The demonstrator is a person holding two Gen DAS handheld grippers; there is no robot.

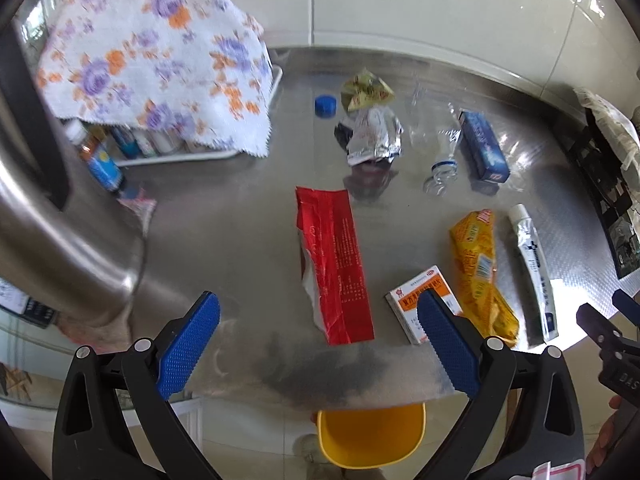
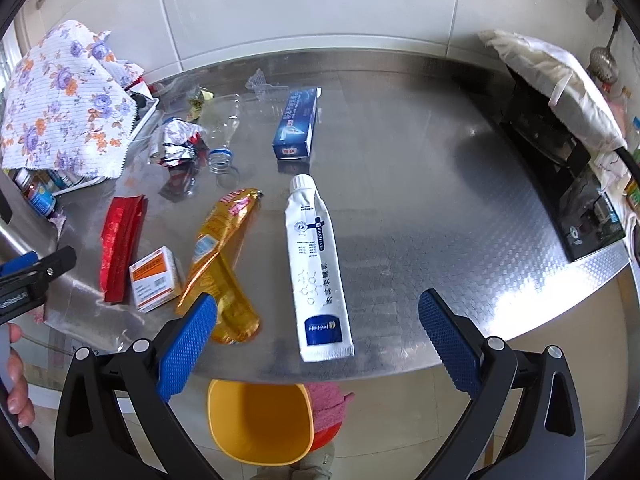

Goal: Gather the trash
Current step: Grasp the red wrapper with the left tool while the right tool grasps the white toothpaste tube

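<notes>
Trash lies on a steel table [image 1: 248,216]: a red wrapper [image 1: 334,264], a yellow wrapper [image 1: 480,272], a white-and-orange medicine box [image 1: 408,300], a white tube [image 1: 534,268], a blue box [image 1: 484,146], a clear plastic bottle [image 1: 442,160], a foil wrapper [image 1: 372,136] and a blue cap [image 1: 325,106]. My left gripper [image 1: 318,336] is open above the table's near edge, the red wrapper between its fingers. My right gripper [image 2: 318,332] is open above the white tube [image 2: 318,264], beside the yellow wrapper [image 2: 224,264]. A yellow bin [image 2: 260,420] stands below the table edge.
A floral cloth [image 1: 156,52] covers a rack of bottles at the far left. A black appliance [image 2: 560,168] under a white cloth stands at the right. A large steel pot [image 1: 60,240] is at the left. A tiled wall [image 2: 320,0] lies behind.
</notes>
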